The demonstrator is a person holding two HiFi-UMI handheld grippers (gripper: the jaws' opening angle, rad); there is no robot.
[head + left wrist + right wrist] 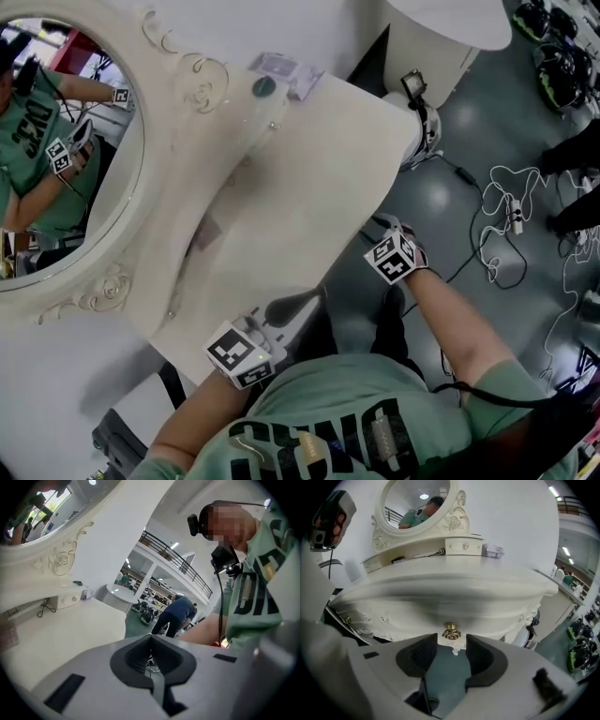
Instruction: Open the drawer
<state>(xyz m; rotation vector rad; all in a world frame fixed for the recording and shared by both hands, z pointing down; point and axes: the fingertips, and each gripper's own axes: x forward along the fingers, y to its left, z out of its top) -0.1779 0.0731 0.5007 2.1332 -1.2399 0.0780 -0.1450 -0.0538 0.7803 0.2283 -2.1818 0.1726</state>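
The cream dressing table (309, 178) has a drawer front (408, 613) under its top, with a small brass knob (451, 631) at the middle. My right gripper (452, 645) is open and tilted down toward it. The knob stands just beyond the fingertips, in line with the gap, and nothing is between the pads. In the head view my right gripper (380, 227) is at the table's front edge, and the drawer is hidden under the top. My left gripper (305, 305) hangs beside the table's near corner. Its jaws (151, 639) are shut and empty.
An oval carved mirror (56, 141) stands at the back of the table. A teal round item (264, 86) and a pale box (281, 67) sit on the rear shelf. Cables (506, 225) lie on the grey floor to the right. A white round table (441, 37) stands behind.
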